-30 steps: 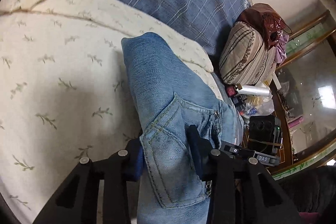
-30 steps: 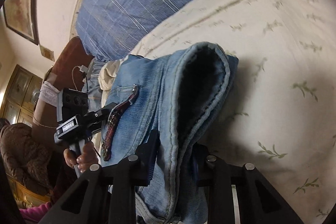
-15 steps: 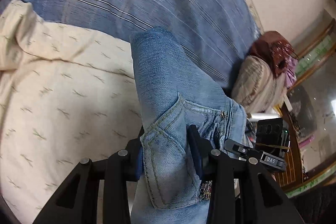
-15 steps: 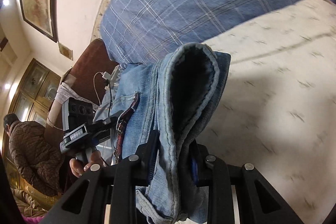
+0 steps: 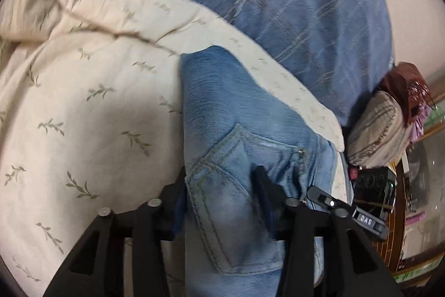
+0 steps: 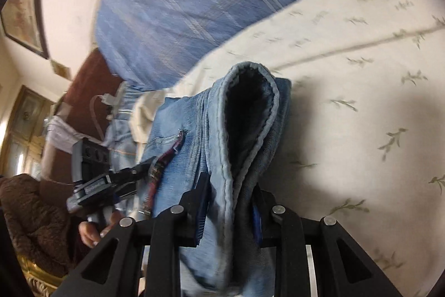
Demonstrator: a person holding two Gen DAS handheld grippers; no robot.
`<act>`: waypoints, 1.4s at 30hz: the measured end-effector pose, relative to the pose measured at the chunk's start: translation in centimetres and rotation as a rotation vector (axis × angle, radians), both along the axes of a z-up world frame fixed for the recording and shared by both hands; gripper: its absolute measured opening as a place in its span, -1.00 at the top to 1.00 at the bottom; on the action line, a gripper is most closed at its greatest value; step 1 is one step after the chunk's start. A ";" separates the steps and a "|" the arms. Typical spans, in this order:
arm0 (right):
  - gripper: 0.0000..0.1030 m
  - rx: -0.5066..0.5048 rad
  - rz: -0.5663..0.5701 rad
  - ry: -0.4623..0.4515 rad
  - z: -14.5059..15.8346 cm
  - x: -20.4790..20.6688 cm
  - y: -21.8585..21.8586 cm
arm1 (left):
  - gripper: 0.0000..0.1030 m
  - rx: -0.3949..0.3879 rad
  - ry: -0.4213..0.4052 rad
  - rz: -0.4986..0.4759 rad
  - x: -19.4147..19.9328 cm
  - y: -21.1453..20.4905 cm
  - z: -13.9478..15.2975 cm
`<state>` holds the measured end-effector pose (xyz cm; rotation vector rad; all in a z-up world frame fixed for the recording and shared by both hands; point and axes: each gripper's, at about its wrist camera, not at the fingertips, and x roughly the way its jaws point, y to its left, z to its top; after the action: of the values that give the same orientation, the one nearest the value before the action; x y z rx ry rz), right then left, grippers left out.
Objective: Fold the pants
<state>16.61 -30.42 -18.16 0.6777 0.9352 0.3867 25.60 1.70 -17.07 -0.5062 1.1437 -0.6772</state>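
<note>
Light blue denim pants [image 5: 222,130] hang between both grippers above a cream quilt. My left gripper [image 5: 219,185] is shut on the waist part by the back pocket. My right gripper [image 6: 229,199] is shut on the pants [image 6: 244,130] at the waistband edge, whose dark inside opening faces the camera. In the right wrist view the left gripper [image 6: 130,174] appears at the left, gripping the same pants near a red patterned belt strip [image 6: 161,166]. In the left wrist view the right gripper's body [image 5: 345,209] shows at the right.
A cream quilt with leaf print [image 5: 83,116] covers the bed, with a blue plaid blanket [image 5: 278,4] behind it. A striped cushion [image 5: 375,130] and a cluttered wooden table [image 5: 403,199] lie to the right. A brown headboard [image 6: 83,91] and wooden cabinet [image 6: 25,130] stand at the left.
Both grippers have carried the pants lower and back toward the cream quilt; the views have tilted down, showing more quilt and less blanket. Both grips are unchanged.
</note>
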 end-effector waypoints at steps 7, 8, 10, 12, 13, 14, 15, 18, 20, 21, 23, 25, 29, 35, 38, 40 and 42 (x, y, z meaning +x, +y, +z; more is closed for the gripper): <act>0.24 -0.172 -0.003 -0.056 3.2 -1.8 1.6 | -0.42 0.233 -0.184 0.126 -3.3 0.4 4.2; 0.20 -0.216 -0.011 -0.074 3.9 -2.5 2.0 | -0.55 0.277 -0.219 0.156 -4.1 0.6 5.0; -0.06 -0.298 -0.031 -0.146 5.7 -4.6 2.4 | -0.60 0.373 -0.337 0.234 -6.8 1.0 7.7; -0.07 -0.353 -0.038 -0.212 7.6 -6.8 2.7 | -0.69 0.447 -0.416 0.275 -8.9 1.4 9.7; -0.07 -0.391 -0.046 -0.249 8.8 -8.2 3.0 | -0.69 0.478 -0.460 0.300 -10.3 1.5 10.8; -0.07 -0.415 -0.059 -0.274 9.9 -9.2 3.3 | -0.71 0.496 -0.500 0.322 -11.5 1.7 11.8; -0.07 -0.432 -0.070 -0.293 10.7 -10.0 3.7 | -0.77 0.510 -0.534 0.341 -12.6 1.7 12.9; -0.11 -0.476 -0.099 -0.358 13.6 -12.9 4.7 | -0.85 0.553 -0.602 0.395 -15.9 1.9 15.7; -0.14 -0.514 -0.124 -0.397 15.5 -14.8 5.7 | -0.85 0.564 -0.642 0.421 -17.9 2.4 17.4; -0.15 -0.525 -0.130 -0.409 16.1 -15.5 6.0 | -0.87 0.570 -0.658 0.434 -18.8 2.3 18.1; -0.15 -0.553 -0.141 -0.442 17.6 -17.2 7.0 | -0.89 0.586 -0.688 0.464 -20.7 2.4 19.6; -0.16 -0.567 -0.152 -0.468 18.9 -18.7 8.1 | -0.90 0.604 -0.714 0.490 -22.5 2.7 20.9; -0.18 -0.583 -0.157 -0.528 20.8 -21.2 9.6 | -0.98 0.647 -0.782 0.524 -25.7 2.7 22.7; -0.19 -0.613 -0.144 -0.609 22.5 -24.1 12.0 | -0.99 0.655 -0.847 0.542 -29.4 2.9 24.7; -0.19 -0.630 -0.158 -0.643 23.1 -25.4 12.6 | -0.99 0.662 -0.863 0.557 -30.6 3.0 25.5; -0.19 -0.632 -0.163 -0.661 23.5 -26.0 12.9 | -0.99 0.656 -0.868 0.566 -31.1 3.1 25.8; -0.20 -0.632 -0.169 -0.675 23.8 -26.6 13.1 | -1.00 0.639 -0.865 0.566 -31.6 3.3 26.1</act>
<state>-9.98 -17.29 5.68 0.0219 0.3096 0.1306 -5.95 4.98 9.02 0.0467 0.3098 0.0190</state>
